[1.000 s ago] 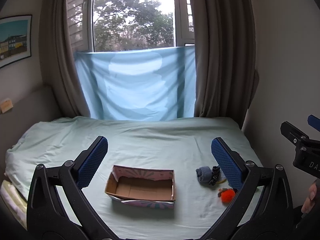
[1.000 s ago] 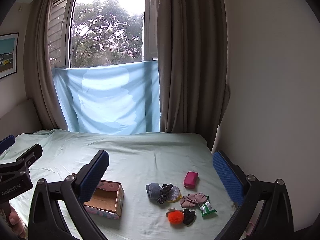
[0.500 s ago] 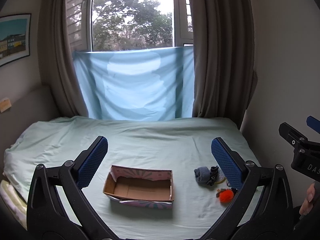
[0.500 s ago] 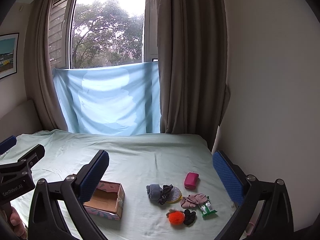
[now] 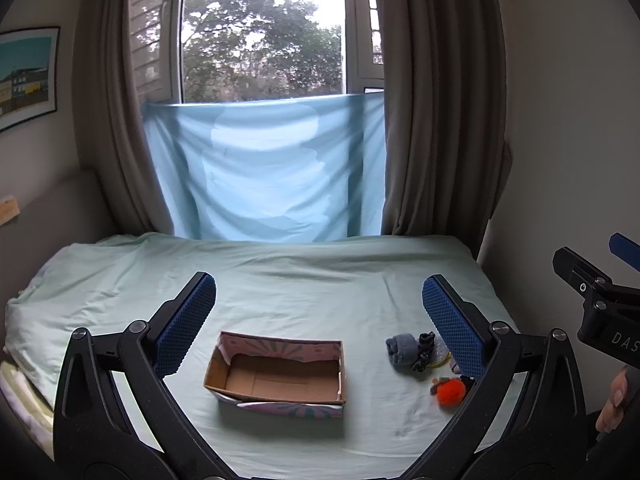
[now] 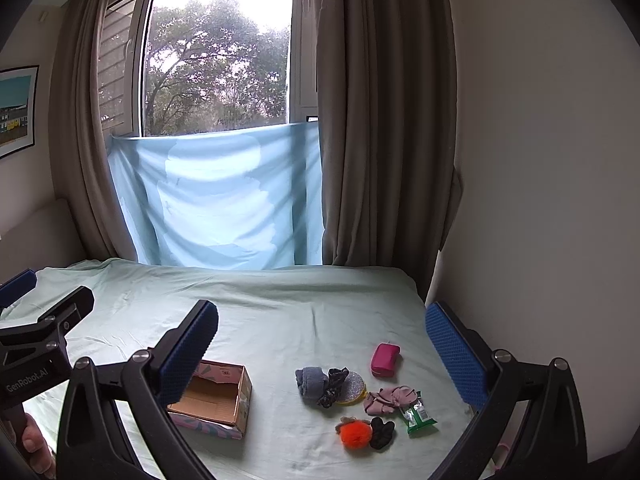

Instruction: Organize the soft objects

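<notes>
Above bed (image 5: 304,292) | both grippers spread, holding nothing | box (image 5: 276,376) mid-sheet | soft pile (image 6: 352,396) near right edge

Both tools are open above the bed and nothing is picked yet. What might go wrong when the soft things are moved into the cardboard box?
1. The small items lie bunched: the grey sock touches the dark scrunchie, so the right tool may lift two at once.
2. The cardboard box sits loose on the soft bed sheet; a bump could slide or tip it.
3. The orange pompom looks fluffy and might slip out.
</notes>
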`<state>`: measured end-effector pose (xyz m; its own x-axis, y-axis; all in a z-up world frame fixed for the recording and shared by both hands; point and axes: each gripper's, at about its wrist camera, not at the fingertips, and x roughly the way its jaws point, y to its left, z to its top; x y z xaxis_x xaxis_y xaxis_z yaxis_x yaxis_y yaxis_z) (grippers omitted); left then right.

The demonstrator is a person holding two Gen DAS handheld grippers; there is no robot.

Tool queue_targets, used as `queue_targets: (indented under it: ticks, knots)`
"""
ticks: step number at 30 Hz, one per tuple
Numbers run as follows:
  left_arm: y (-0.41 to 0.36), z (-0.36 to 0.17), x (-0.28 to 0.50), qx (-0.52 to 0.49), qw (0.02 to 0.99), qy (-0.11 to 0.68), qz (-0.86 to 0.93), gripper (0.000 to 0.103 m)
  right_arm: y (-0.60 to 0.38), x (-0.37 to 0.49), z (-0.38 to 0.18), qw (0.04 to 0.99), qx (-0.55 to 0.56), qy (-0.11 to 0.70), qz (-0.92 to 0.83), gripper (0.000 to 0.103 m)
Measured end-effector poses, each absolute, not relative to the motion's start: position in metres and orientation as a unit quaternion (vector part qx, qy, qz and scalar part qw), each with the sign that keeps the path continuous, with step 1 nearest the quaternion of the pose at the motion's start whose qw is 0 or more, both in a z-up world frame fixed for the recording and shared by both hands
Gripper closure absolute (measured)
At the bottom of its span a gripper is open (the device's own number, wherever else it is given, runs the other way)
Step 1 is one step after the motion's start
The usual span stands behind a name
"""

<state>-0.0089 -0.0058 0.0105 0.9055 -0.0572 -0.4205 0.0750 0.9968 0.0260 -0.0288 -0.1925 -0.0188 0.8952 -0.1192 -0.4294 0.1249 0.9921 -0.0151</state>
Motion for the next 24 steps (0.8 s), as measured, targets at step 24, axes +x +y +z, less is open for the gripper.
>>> queue_targets:
  ticks: [24]
  knots:
    - [-0.024,-0.039,0.076,0.024,0.944,0.311,-0.111,0.001,-0.215,0.003,-0.047,0.958,0.028,0.253,-0.129,0.0]
